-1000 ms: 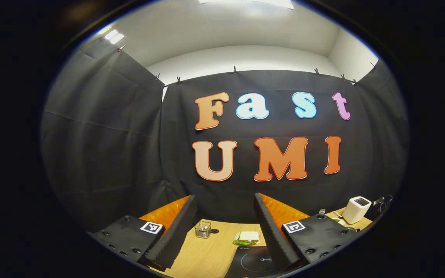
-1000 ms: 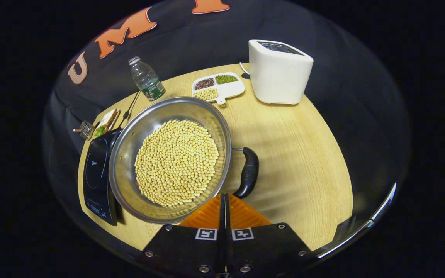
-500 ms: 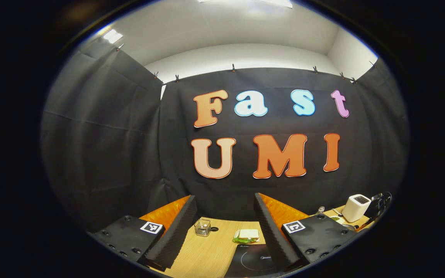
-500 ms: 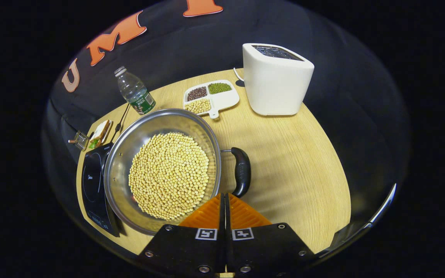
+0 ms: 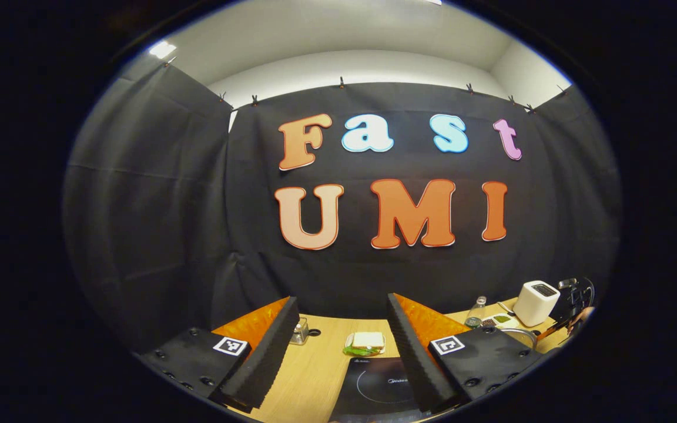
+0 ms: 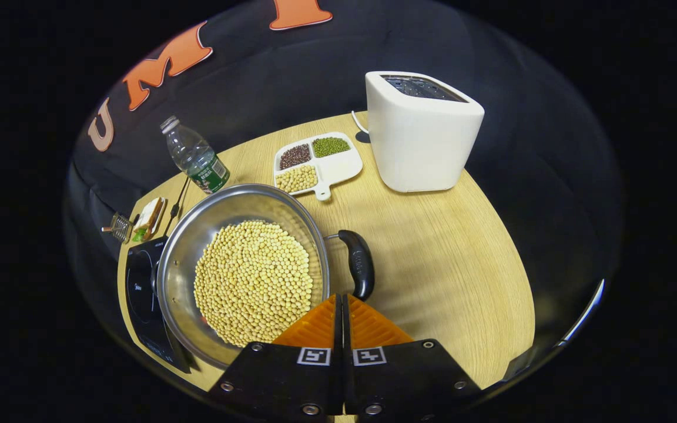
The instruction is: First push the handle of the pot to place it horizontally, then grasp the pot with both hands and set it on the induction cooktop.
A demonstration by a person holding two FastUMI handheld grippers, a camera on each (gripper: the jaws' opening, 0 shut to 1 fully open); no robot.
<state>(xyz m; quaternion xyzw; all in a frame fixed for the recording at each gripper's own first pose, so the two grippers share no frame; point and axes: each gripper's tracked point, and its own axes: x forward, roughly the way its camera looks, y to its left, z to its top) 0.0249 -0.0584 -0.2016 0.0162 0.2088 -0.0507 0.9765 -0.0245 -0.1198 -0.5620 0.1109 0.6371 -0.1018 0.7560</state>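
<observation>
Steel pot [image 6: 243, 273] full of soybeans is sitting on the wooden table [image 6: 450, 264], overlapping the induction cooktop [image 6: 141, 288] edge. We're holding the right gripper [image 6: 341, 298] clenched, empty, tips just beside the pot handle [image 6: 359, 264]. Our left gripper [image 5: 341, 311] is hanging spread wide above the cooktop.

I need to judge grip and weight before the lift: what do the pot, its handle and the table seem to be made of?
The pot looks like polished stainless steel: its wall is silvery and mirrors the light. Its handle seems to be black moulded plastic, smooth with a dull sheen, on a thin metal rod. The table shows pale wood grain, matte; whether solid wood or laminate I cannot tell.
</observation>
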